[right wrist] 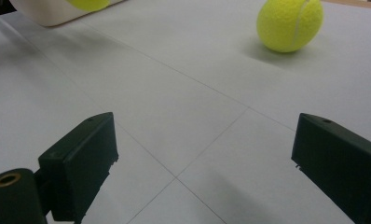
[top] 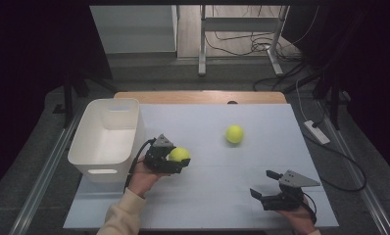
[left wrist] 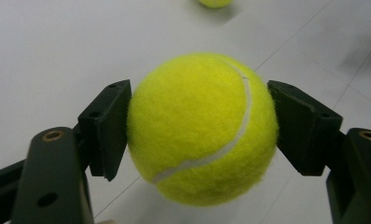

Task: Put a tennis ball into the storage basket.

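Note:
My left gripper (top: 179, 159) is shut on a yellow tennis ball (top: 179, 154), just right of the white bin (top: 106, 138). In the left gripper view both black pads press the held tennis ball (left wrist: 202, 128) from either side, a little above the table. A second tennis ball (top: 234, 133) lies on the table toward the back right; it also sits ahead in the right gripper view as the second tennis ball (right wrist: 290, 24). My right gripper (top: 262, 183) rests near the front right edge, its jaws wide open with nothing between them, as the right gripper (right wrist: 204, 154) view confirms.
The white bin stands at the table's left side and looks hollow inside. The pale blue table top (top: 217, 196) ends close to my right hand. A power strip (top: 316, 131) and cables lie on the floor to the right.

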The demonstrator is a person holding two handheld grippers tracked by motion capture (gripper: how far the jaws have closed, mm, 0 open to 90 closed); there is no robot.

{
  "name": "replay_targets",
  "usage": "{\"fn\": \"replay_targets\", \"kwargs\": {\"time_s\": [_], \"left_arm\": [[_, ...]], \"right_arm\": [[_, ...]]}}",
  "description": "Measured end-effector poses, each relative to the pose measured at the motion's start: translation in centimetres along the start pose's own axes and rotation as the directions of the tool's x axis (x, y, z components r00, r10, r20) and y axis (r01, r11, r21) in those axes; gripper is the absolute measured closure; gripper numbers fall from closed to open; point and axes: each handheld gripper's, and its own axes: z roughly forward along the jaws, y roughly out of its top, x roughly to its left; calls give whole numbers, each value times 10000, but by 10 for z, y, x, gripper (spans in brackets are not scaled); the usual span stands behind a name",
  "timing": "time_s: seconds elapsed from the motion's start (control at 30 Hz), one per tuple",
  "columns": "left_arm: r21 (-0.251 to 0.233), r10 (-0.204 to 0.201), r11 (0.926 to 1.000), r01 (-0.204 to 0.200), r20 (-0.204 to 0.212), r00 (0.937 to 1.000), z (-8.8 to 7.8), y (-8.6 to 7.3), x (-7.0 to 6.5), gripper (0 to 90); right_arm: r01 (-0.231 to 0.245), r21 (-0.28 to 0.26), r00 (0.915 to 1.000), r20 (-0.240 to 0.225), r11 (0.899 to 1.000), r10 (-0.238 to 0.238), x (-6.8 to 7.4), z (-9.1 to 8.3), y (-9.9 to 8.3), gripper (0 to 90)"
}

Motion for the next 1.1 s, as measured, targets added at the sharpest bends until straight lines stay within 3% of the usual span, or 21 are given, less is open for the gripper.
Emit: {"fn": "replay_targets", "kwargs": {"time_s": [0.6, 1.1], "left_arm": [[-806, 26, 9967, -33, -90, 10000, -20, 4, -2, 265], [-1663, -176, 9859, 174, 2, 9998, -35, 5, 0, 266]], "right_arm": [[4, -10, 10000, 13, 10000, -4, 0, 0, 0, 67], [17, 7, 10000, 27, 10000, -17, 0, 0, 0, 66]]}}
